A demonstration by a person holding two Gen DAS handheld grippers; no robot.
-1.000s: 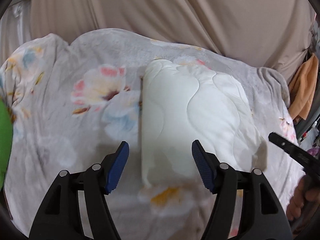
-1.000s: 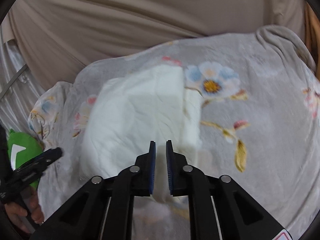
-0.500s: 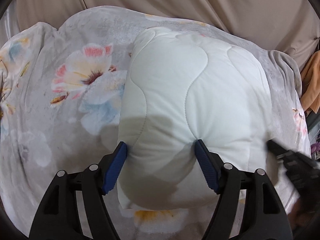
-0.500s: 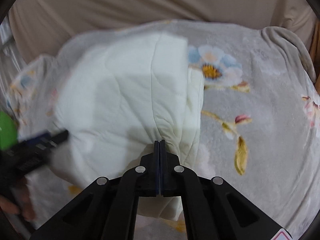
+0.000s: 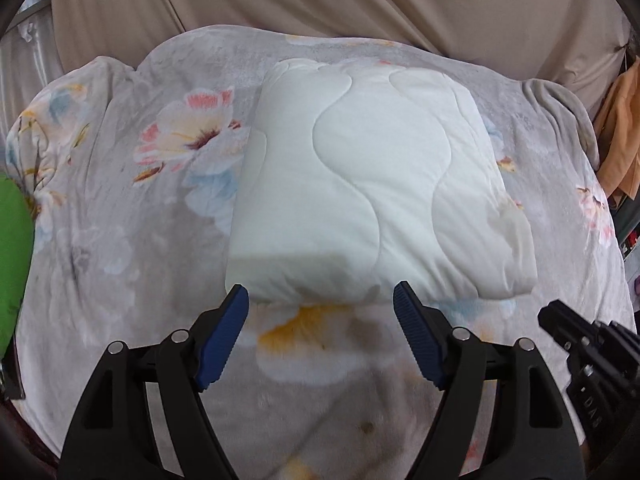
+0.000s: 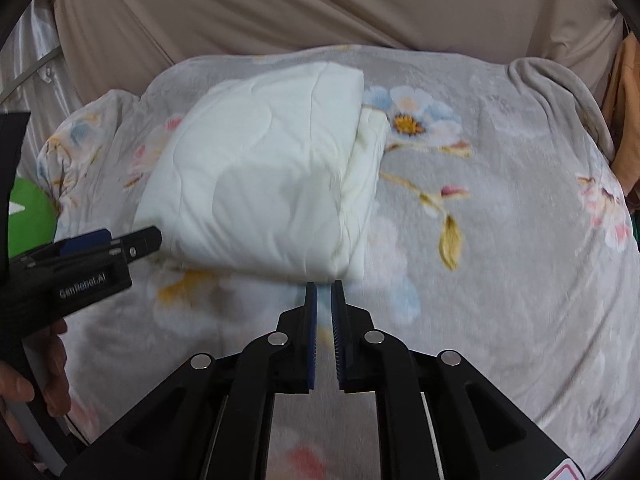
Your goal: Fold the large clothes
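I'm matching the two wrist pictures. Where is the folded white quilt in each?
Left wrist: folded white quilt centre, just above the open fingers.
Right wrist: quilt left of centre, upper half.
Shared landmark: green object, at the left edge in both.

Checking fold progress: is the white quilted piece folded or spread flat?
Folded. The white quilted piece sits as a compact thick block on the floral blanket, with stacked layers showing along its right edge in the right wrist view.
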